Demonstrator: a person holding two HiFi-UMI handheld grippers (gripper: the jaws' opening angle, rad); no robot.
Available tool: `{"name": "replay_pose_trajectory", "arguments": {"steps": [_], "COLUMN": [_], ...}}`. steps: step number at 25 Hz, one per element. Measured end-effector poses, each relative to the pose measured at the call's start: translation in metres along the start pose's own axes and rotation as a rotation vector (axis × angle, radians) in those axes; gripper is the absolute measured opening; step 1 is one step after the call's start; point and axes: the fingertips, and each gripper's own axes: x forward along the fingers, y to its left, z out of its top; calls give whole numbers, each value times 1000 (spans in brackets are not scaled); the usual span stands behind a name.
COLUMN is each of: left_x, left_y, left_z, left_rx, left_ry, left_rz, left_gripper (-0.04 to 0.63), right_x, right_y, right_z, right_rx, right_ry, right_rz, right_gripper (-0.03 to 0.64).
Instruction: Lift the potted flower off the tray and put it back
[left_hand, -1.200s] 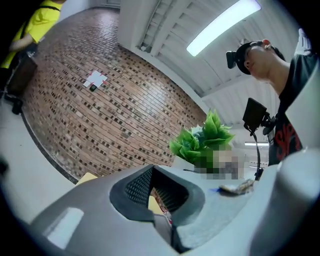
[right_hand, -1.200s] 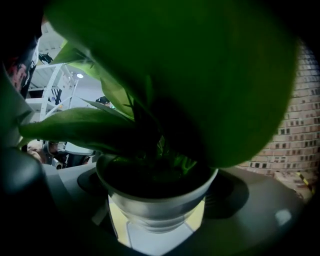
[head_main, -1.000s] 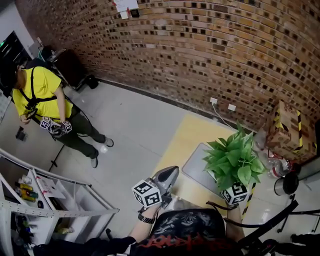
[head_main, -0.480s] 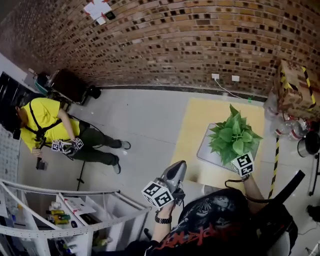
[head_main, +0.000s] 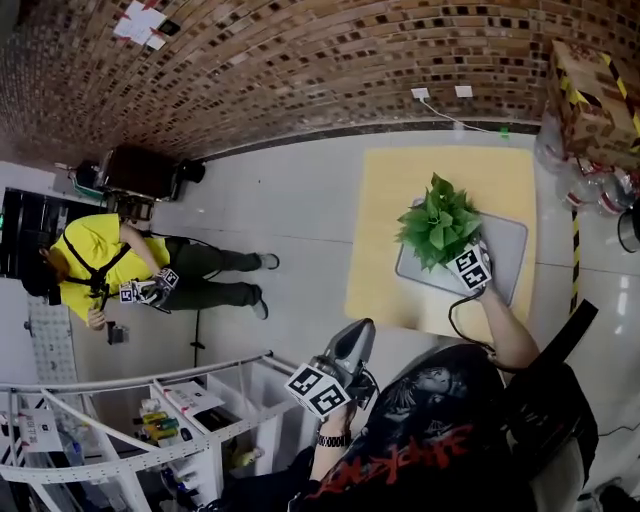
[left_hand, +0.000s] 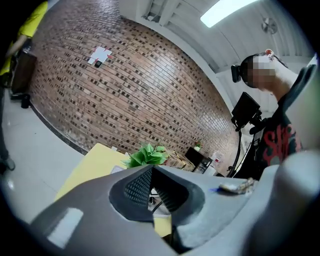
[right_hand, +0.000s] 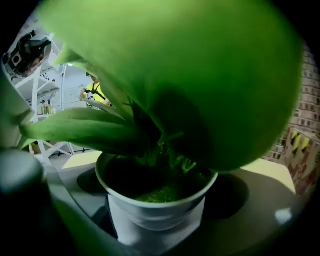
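The potted flower (head_main: 438, 222), green leaves in a white pot (right_hand: 156, 212), stands over the grey tray (head_main: 508, 252) on the yellow table (head_main: 400, 270). My right gripper (head_main: 462, 262) reaches to the plant's near side; its marker cube shows just below the leaves. In the right gripper view the pot fills the space between both grey jaws, and big leaves (right_hand: 190, 75) hide most of the rest. I cannot tell whether the pot touches the tray. My left gripper (head_main: 352, 345) is held near my body, jaws together with nothing in them, away from the table.
A person in a yellow shirt (head_main: 95, 262) crouches on the floor at the left, holding grippers. A white shelf rack (head_main: 150, 400) stands at the lower left. A taped cardboard box (head_main: 590, 85) and bottles (head_main: 600, 190) sit by the brick wall at the right.
The head view has swung round, so the table now lies farther up and right. My right arm has stretched out with the plant over the tray. The left gripper stayed by my body.
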Motion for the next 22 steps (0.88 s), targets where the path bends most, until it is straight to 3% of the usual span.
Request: {"name": "replay_pose_trajectory", "arguments": {"steps": [4,9,13,18,22], "left_x": [-8,-9,-5,3,1], "left_y": [-2,-2,-9,-20,-34], "left_z": [-2,-3,-7,-13,2], "left_rx": [1,-5,28,40,109], "left_ry": [-19,-41,-29,-46,-94], "left_rz": [-6,-36,-85,-205,-286], "left_gripper": [2,2,2,2,2], "right_x": [5,-15,-91,-194,-260], "right_y": [7,14,14,28,71], "right_z": [-3,-21,-20,11,106], "right_rx": [-10,123,214,278,214], "right_ry": [8,38,17,-74,-263], "right_rz": [-8,5,-109,-197,-151], "right_gripper": [554,591,578,442,113]}}
